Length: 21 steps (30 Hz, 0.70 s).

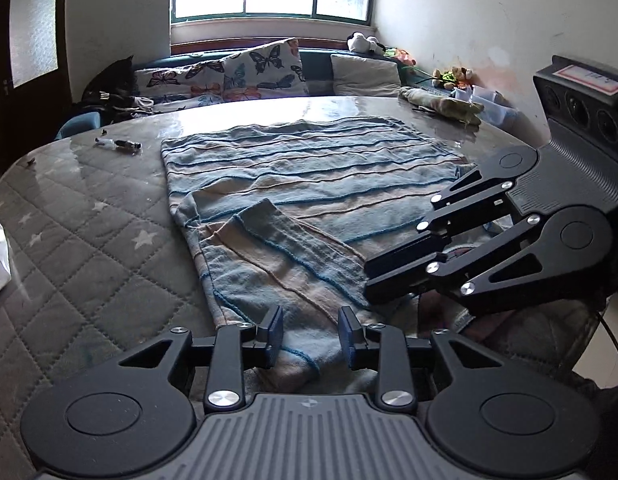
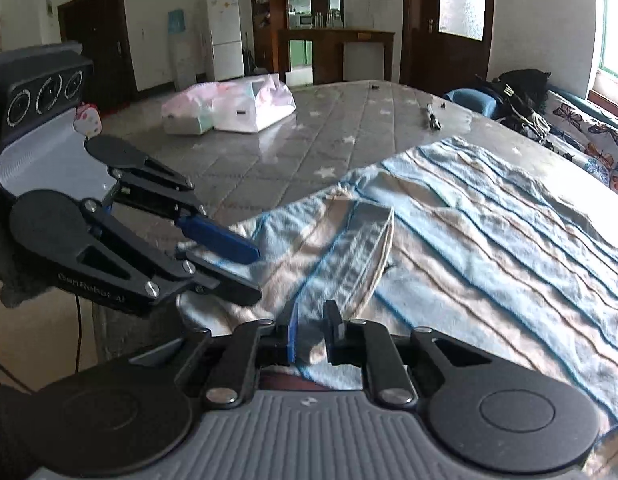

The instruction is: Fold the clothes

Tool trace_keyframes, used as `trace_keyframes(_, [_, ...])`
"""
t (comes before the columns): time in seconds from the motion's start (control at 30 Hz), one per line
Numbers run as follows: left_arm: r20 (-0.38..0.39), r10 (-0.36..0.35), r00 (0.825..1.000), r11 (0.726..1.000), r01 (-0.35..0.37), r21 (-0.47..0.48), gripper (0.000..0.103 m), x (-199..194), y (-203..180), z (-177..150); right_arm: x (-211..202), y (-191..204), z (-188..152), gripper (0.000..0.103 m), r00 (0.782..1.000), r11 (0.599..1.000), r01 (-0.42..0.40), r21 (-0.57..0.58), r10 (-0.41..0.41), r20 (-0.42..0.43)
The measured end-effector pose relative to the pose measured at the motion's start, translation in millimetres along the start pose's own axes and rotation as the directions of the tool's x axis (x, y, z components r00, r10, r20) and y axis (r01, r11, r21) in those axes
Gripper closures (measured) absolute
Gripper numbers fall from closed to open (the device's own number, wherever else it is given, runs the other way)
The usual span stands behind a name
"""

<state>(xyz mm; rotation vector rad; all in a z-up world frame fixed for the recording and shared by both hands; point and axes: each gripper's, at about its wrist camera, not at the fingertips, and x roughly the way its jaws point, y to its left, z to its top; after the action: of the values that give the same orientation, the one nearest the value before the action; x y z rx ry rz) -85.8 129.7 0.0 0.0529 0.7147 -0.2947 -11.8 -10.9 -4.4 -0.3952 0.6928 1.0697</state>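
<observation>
A blue and beige striped garment lies spread on the quilted table, one sleeve folded across its body. It also shows in the right wrist view. My left gripper is open over the near hem, jaws apart with cloth between them. My right gripper hovers at the near edge of the garment, its jaws a little apart with cloth between them. Each gripper shows in the other's view: the right gripper with fingers close together, the left gripper with fingers apart.
The table has a grey quilted cover with stars. A dark pen lies at its far left. A rolled cloth lies far right. Plastic bags sit on the table's far end. A sofa with butterfly cushions stands behind.
</observation>
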Motion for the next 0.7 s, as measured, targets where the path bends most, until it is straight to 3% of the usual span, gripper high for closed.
trace_keyframes(0.23, [-0.012, -0.036, 0.999, 0.992, 0.037, 0.118, 0.067, -15.0, -13.1, -2.0, -28.7, -0.8, -13.4, 0.081, 0.999, 0.999, 0.049, 0.02, -0.049, 0.022])
trace_keyframes(0.47, [-0.015, -0.074, 0.997, 0.962, 0.075, 0.261, 0.054, -33.8, -30.5, -11.1, -63.1, -8.5, -32.1, 0.065, 0.991, 0.989, 0.134, 0.063, -0.135, 0.019])
trace_keyframes(0.7, [0.01, -0.063, 0.998, 0.931, 0.055, 0.36, 0.053, -32.2, -48.2, -17.4, -90.0, -9.3, -54.4, 0.051, 0.98, 0.977, 0.199, 0.074, -0.199, -0.014])
